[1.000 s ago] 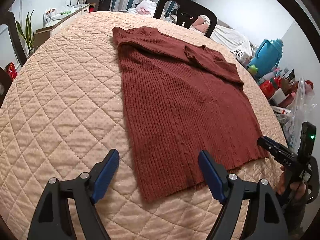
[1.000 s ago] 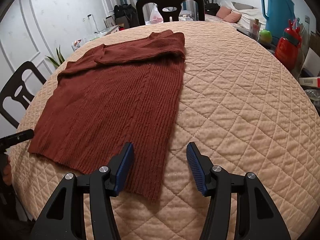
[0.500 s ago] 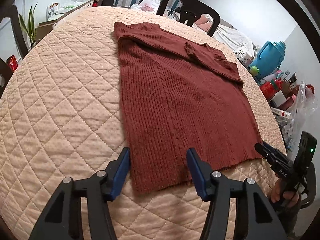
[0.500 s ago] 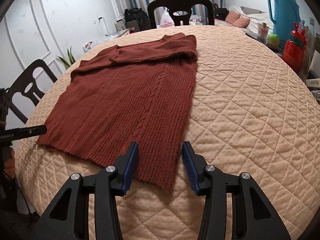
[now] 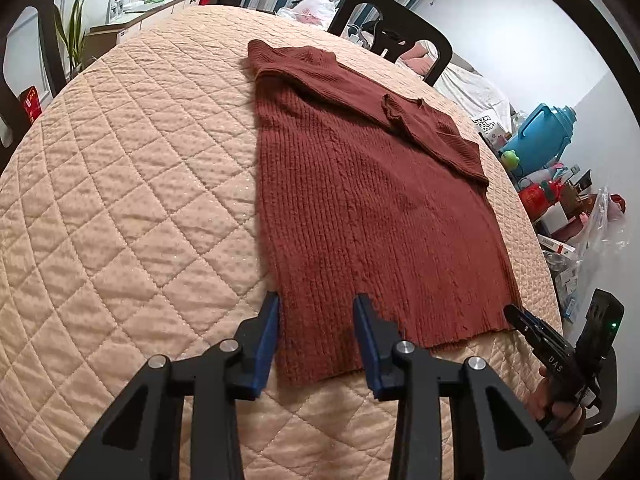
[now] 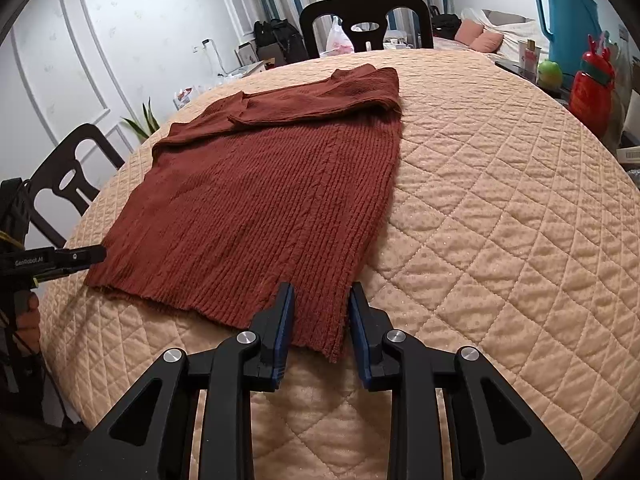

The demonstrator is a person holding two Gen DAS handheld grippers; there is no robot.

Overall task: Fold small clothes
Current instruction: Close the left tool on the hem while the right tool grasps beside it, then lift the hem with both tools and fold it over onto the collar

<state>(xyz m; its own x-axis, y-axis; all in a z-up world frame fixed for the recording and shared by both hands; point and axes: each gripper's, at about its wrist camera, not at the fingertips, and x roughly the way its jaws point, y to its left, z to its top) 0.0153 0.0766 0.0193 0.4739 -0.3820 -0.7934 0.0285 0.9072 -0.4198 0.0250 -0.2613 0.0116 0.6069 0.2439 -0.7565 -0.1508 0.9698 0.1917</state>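
Sweater [image 5: 372,208] lies on quilt [image 5: 132,184], chair [image 5: 392,36] behind.

A round bench [image 5: 120,184] carries everything here, its whole top covered by a peach quilted cloth [image 6: 500,208] stitched in a diamond pattern that falls over the rim. One rust-brown ribbed knit sweater [image 5: 372,208] lies flat directly on the cloth, its hem along the near edge of the bench and its upper part reaching toward the far edge, with the sleeves folded across the top of the body. On both sides of the sweater, only the quilted cloth shows out to the rim.
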